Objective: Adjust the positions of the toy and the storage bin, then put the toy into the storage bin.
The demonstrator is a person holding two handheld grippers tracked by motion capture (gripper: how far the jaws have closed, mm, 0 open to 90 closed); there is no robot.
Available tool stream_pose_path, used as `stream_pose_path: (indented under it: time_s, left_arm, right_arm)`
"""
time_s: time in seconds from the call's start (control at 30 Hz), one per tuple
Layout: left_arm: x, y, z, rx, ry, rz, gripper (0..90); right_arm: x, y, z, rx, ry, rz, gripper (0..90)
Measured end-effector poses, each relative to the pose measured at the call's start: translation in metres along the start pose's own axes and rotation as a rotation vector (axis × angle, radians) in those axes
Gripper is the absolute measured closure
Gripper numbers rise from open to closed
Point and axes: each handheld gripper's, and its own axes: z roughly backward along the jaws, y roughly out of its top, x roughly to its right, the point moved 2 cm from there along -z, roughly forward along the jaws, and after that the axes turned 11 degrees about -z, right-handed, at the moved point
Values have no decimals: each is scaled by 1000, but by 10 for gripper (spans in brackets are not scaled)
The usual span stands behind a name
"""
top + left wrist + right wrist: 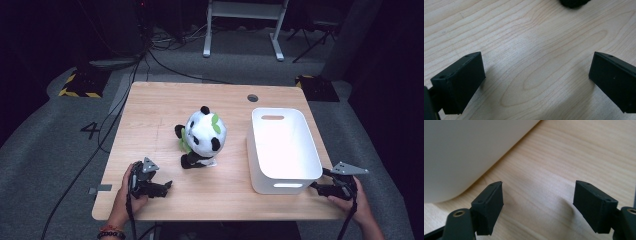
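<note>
A black-and-white panda plush [201, 138] with green leaves sits upright near the middle of the wooden table [150, 115]. A white plastic bin [282, 149] stands to its right, with nothing visible inside. My left gripper [165, 188] rests low on the table near the front left, open, jaws wide over bare wood [536, 75]; a black bit of the panda [574, 3] shows at the top of the left gripper view. My right gripper [317, 187] lies at the bin's front right corner, open, with the bin wall [469, 152] just ahead of it.
Around the table lies grey carpet with cables [125, 90] and a yellow-black marked base [80, 85] at the back left. A white frame [245, 25] stands behind the table. The table has a round grommet hole [252, 98] near its far edge.
</note>
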Motion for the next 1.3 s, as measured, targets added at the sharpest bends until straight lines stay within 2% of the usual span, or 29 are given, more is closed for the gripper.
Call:
stream_pose_path:
  time_s: [0.03,0.2,0.57,0.63,0.7,0.73,0.83,0.87,0.9,0.93,0.97,1.0,1.07,1.1,1.13,1.17,1.2,1.23,1.3]
  left_arm:
    - [0,0,0,0,3,-1,3]
    - [0,0,0,0,4,-3,3]
    - [1,-1,1,-8,-8,0,4]
    - [1,-1,0,4,-5,-7,4]
    - [2,-1,1,-3,-23,-9,4]
    - [1,0,0,2,-25,-24,4]
    - [3,1,0,-16,-39,-19,2]
    - [3,2,0,-22,-30,-19,2]
    - [2,4,1,-34,-22,-33,4]
    - [3,5,1,-48,-30,-30,8]
    - [3,6,2,-56,-40,-48,26]
    - [5,7,3,-61,-53,-40,49]
    - [6,10,3,-50,-63,-77,104]
    - [9,12,3,-53,-81,-76,138]
    - [9,13,4,-55,-60,-98,163]
    - [12,14,4,-65,-59,-91,158]
    - [14,16,4,-59,-35,-114,161]
    - [16,17,5,-65,-27,-136,170]
    - [20,21,6,-51,-21,-145,178]
  right_arm:
    - [2,-2,0,-7,5,13,238]
    - [4,-5,0,5,21,-19,212]
    - [4,-5,-1,0,28,-16,179]
    - [4,-4,-2,-2,27,-11,173]
    - [4,-4,-2,-3,27,-11,172]
    - [4,-4,-2,-3,27,-11,172]
    - [4,-4,-2,-3,26,-12,172]
    - [4,-4,-2,-3,25,-12,173]
    - [4,-4,-2,-2,25,-12,173]
    - [4,-4,-2,-2,25,-12,172]
    - [4,-4,-2,-3,25,-13,173]
    - [4,-4,-2,-2,25,-12,172]
    - [4,-4,-2,-2,25,-13,173]
    - [4,-5,-2,-2,25,-13,173]
    - [4,-5,-2,-2,25,-13,173]
    - [4,-5,-2,-2,24,-13,173]
    - [4,-5,-2,-2,23,-14,173]
    - [4,-5,-2,-2,22,-15,173]
    - [4,-5,-1,-2,22,-15,173]
